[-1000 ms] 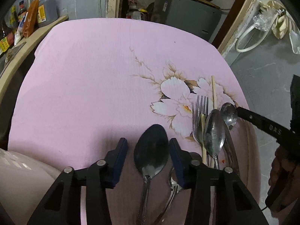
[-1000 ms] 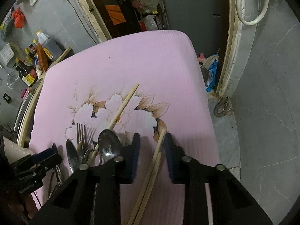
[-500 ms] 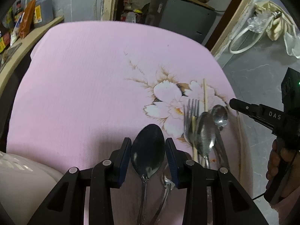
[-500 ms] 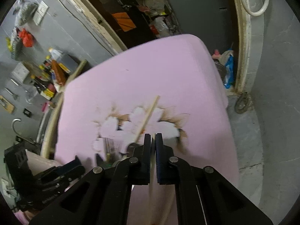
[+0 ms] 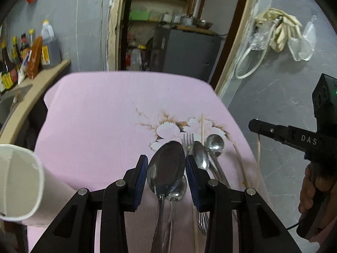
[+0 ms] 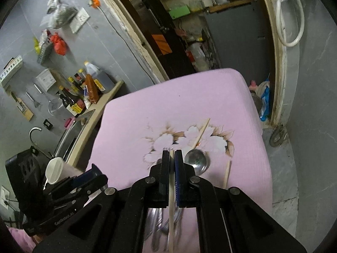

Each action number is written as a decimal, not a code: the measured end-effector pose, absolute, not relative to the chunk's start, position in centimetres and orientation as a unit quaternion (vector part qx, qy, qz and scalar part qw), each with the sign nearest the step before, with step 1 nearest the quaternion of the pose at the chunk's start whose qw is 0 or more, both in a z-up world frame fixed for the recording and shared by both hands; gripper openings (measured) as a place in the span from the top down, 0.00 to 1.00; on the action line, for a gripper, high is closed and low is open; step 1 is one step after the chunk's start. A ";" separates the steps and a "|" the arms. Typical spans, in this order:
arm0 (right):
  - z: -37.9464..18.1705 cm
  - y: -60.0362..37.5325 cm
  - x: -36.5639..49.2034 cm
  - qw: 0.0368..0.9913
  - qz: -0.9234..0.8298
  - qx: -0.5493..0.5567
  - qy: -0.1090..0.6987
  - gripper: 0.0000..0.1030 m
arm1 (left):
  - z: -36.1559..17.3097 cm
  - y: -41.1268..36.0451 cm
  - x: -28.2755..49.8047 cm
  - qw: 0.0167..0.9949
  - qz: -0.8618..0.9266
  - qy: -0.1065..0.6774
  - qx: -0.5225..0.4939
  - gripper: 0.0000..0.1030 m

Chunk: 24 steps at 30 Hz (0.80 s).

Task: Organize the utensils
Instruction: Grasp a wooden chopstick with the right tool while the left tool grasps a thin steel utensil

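My left gripper [image 5: 166, 164] has its blue-padded jaws closed in on the bowl of a large spoon [image 5: 166, 166]; the pads sit right against the bowl's two edges, and the handle runs back toward six o'clock between the black fingers. I cannot tell how firmly the pads bear on it.

Under that spoon, at about five o'clock from its bowl, a smaller spoon [image 5: 178, 186] lies on the pink flowered cloth [image 5: 99, 122]. From one to three o'clock of my left gripper the other utensils lie bunched: a fork [image 5: 188, 137] with tines pointing to twelve, a second spoon [image 5: 200, 155] just beside it, and a round-bowled spoon [image 5: 214, 143] farther right. A single chopstick [image 5: 202, 127] points to twelve across the printed flower. Another chopstick [image 5: 237, 158] lies near the cloth's right edge. At nine o'clock a white cup [image 5: 20, 181] lies tipped on its side, its mouth toward me.

My right gripper [image 6: 172, 155] is squeezed almost completely together on a pale chopstick [image 6: 171, 200], which runs between the pads and back toward six o'clock, lifted above the cloth. Just past its tips, at one o'clock, the round-bowled spoon [image 6: 197, 159] rests on the cloth, with the single chopstick [image 6: 201, 133] slanting toward one o'clock beyond it and the other chopstick [image 6: 227, 172] at three o'clock. At eight o'clock in this view I see my left gripper [image 6: 92, 176] and the white cup [image 6: 55, 169] beside it.
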State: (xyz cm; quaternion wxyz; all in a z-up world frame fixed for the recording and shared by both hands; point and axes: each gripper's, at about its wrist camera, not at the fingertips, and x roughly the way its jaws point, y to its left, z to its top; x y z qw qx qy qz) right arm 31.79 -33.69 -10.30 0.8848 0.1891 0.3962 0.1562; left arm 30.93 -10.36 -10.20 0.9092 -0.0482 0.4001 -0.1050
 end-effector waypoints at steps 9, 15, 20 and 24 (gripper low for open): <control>-6.7 -32.0 26.1 0.911 0.124 0.178 0.350 0.96 | -7.1 -9.0 26.6 0.928 -0.134 0.346 -0.024 0.67; -4.9 -30.6 23.4 0.919 0.112 0.175 0.335 0.96 | -6.2 -7.9 24.9 0.933 -0.139 0.331 -0.001 0.95; -4.5 -29.3 21.8 0.922 0.104 0.171 0.331 0.96 | -7.2 -7.3 24.5 0.924 -0.159 0.347 -0.003 0.98; -4.2 -28.7 21.0 0.924 0.099 0.171 0.328 0.96 | -7.7 -6.9 24.1 0.920 -0.167 0.354 -0.012 0.98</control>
